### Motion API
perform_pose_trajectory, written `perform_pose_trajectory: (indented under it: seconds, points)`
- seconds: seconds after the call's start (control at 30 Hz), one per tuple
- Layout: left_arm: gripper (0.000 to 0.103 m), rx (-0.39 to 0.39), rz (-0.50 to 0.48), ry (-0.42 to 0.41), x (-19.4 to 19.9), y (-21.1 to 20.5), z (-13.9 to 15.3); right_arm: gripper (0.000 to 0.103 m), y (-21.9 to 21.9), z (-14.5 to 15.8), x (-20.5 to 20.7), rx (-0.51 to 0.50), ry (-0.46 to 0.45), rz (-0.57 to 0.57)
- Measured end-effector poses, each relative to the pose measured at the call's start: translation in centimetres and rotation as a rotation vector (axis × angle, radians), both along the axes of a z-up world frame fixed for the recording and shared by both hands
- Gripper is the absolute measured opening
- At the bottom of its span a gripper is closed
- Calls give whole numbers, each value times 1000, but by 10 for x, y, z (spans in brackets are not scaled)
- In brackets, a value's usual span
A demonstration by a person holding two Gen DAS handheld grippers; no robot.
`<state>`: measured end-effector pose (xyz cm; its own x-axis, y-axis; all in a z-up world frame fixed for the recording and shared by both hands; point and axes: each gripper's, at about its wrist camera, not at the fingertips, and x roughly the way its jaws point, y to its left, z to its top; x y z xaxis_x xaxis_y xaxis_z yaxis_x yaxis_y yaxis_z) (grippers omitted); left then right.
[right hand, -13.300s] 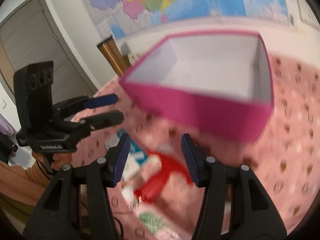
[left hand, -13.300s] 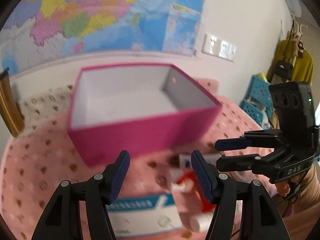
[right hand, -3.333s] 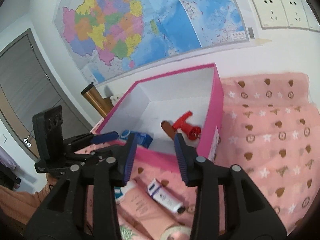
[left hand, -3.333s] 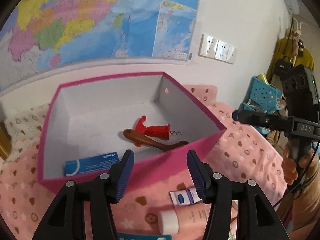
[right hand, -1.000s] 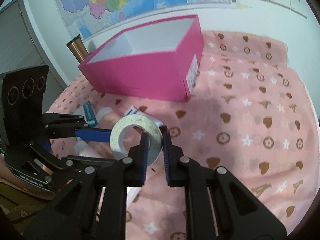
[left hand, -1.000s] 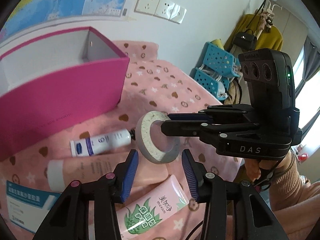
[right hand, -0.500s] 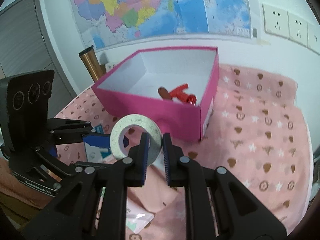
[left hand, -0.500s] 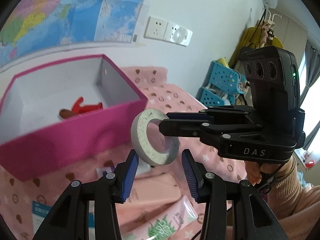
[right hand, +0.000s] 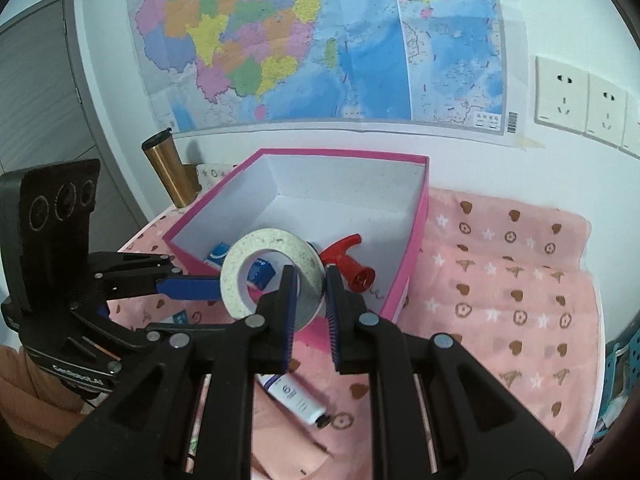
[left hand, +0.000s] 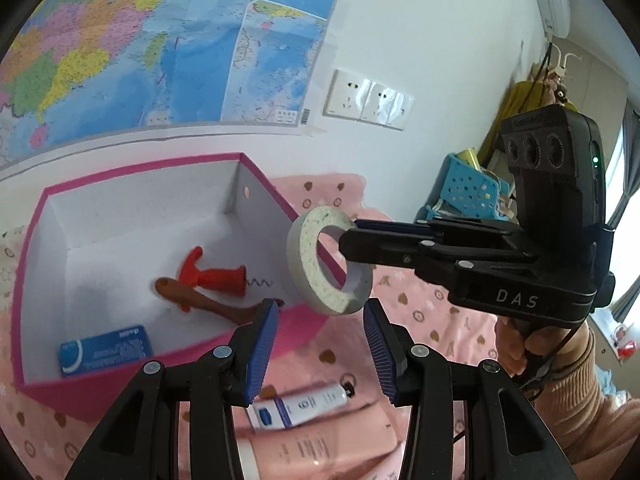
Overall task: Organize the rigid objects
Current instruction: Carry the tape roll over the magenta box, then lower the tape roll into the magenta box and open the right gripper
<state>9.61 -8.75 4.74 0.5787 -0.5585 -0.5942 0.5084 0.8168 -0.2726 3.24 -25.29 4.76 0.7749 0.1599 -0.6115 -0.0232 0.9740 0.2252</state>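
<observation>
Tape ring now above pink box, right fingers clamped; left fingers apart.

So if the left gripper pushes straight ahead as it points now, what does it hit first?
Probably the tape roll that the right gripper holds, just beyond the open left gripper; the pink box lies behind. Depth is uncertain.

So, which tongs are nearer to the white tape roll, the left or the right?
Right. The right tongs are shut on the tape roll's rim and hold it in the air at the pink box's near right corner. The left tongs are open, just below it, not touching.
</observation>
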Motion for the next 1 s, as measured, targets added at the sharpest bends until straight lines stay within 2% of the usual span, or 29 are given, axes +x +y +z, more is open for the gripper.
perform_pose_trajectory:
  seconds: [0.5,0.73,0.87,1.0]
  points:
    - [44,24,29,69,45,-2,-11,16,-14,-22,46,6,96,-40]
    - [44,20,55,129,58,2,-24,18,-16,-35,59,-13,164,-75]
    - [44,14,82,128,57,9,-24,29,-17,-36,56,-24,160,-104]
    - [44,15,97,78,44,18,-18,29,-19,-32,43,6,122,-105]
